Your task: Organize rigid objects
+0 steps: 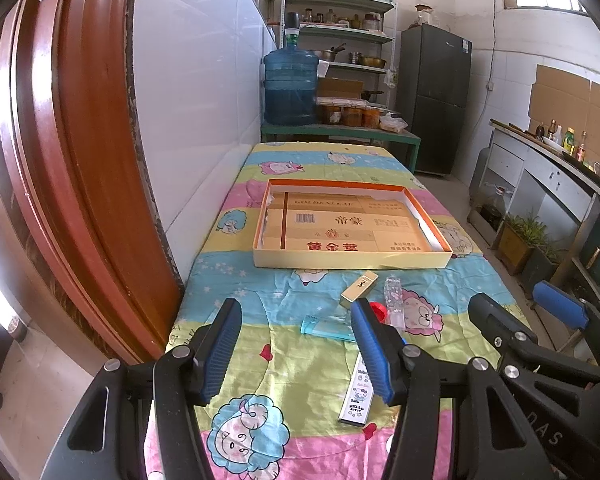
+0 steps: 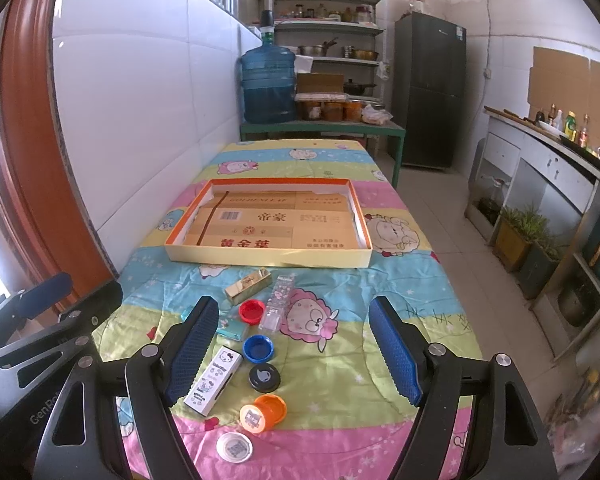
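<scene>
A shallow yellow box (image 1: 352, 259) (image 2: 268, 258) lined with flattened cardboard lies mid-table on the cartoon quilt. Nearer me lie a gold box (image 1: 358, 290) (image 2: 247, 282), a clear case (image 1: 394, 304) (image 2: 278, 300), a red cap (image 2: 252, 312), a teal case (image 1: 324, 326) (image 2: 232, 328) and a white Hello Kitty box (image 1: 356, 392) (image 2: 214, 380). Blue (image 2: 258, 348), black (image 2: 264, 376), orange (image 2: 262, 412) and white (image 2: 234, 448) caps follow toward the front edge. My left gripper (image 1: 296, 348) hovers open left of them. My right gripper (image 2: 294, 350) hangs open above the caps, holding nothing.
A white tiled wall and a red-brown door frame (image 1: 80, 160) run along the table's left side. Beyond the far end, a green bench (image 2: 320, 128) carries a blue water jug (image 2: 268, 84) and jars. A fridge (image 2: 430, 92) and a counter (image 2: 548, 168) stand to the right.
</scene>
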`<move>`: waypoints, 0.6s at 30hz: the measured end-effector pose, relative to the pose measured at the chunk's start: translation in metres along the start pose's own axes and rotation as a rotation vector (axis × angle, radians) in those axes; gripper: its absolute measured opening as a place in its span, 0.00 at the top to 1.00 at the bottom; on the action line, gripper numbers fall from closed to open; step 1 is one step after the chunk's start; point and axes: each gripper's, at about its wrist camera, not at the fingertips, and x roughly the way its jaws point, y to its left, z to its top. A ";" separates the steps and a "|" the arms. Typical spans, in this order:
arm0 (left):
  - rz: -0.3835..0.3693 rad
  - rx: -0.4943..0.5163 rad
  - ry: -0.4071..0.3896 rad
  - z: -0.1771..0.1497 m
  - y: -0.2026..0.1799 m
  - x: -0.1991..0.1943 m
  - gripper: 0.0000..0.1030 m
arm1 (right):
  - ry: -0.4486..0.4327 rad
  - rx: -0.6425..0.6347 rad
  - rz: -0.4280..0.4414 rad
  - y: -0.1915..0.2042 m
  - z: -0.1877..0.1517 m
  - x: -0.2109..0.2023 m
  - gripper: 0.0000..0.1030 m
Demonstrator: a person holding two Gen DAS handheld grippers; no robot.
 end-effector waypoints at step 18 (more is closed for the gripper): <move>-0.004 0.000 0.010 -0.005 -0.004 0.002 0.44 | 0.000 0.001 -0.001 -0.001 -0.001 0.001 0.23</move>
